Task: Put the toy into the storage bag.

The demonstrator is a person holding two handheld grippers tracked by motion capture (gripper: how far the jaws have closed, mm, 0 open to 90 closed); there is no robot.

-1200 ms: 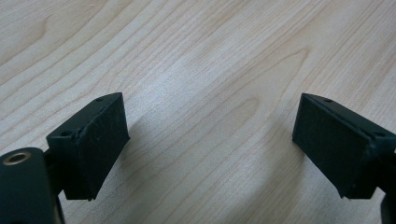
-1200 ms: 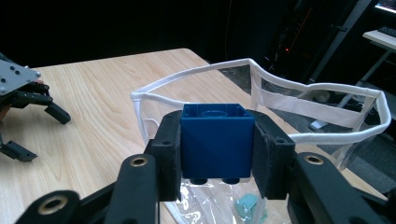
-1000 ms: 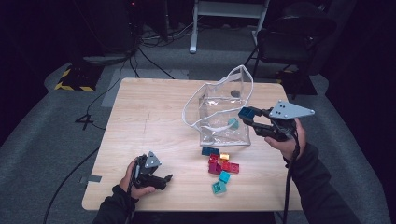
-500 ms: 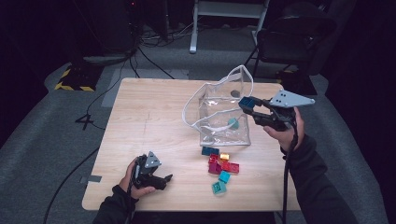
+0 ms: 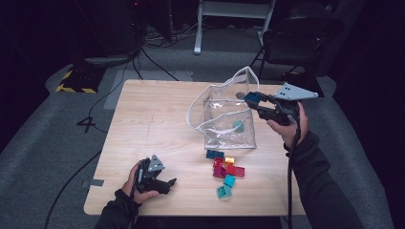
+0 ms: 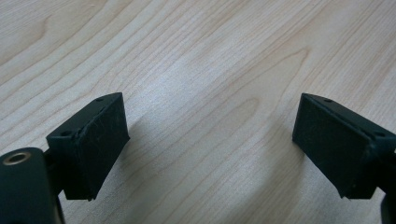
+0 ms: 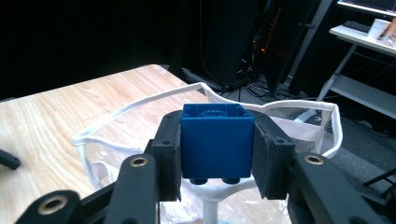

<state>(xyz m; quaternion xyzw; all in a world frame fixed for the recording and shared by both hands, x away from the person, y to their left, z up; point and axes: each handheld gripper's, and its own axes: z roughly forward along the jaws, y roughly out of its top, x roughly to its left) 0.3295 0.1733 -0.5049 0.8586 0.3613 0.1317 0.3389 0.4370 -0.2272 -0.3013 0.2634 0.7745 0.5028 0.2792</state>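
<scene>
Above the bag's (image 5: 228, 121) open mouth, at the far right of the bench (image 5: 153, 124), the right tool (image 5: 251, 99) is gripping a blue brick (image 7: 217, 140), its pads pressing on both sides of it. In the right gripper view the brick is sitting studs-down between the jaws, with the bag's white rim (image 7: 140, 109) curving beneath and behind it. The clear bag is standing upright and is holding a teal brick (image 5: 237, 126) near its bottom. Just in front of the bag, a cluster of loose bricks (image 5: 226, 167) is lying on the wood: blue, yellow, red, magenta and teal ones, touching or close together. At the near left corner, well apart from the bag, the left tool (image 5: 168, 183) is resting on the bench in the person's left hand (image 5: 136, 183); its jaws are standing apart with nothing between them, bare wood showing in the gap.
</scene>
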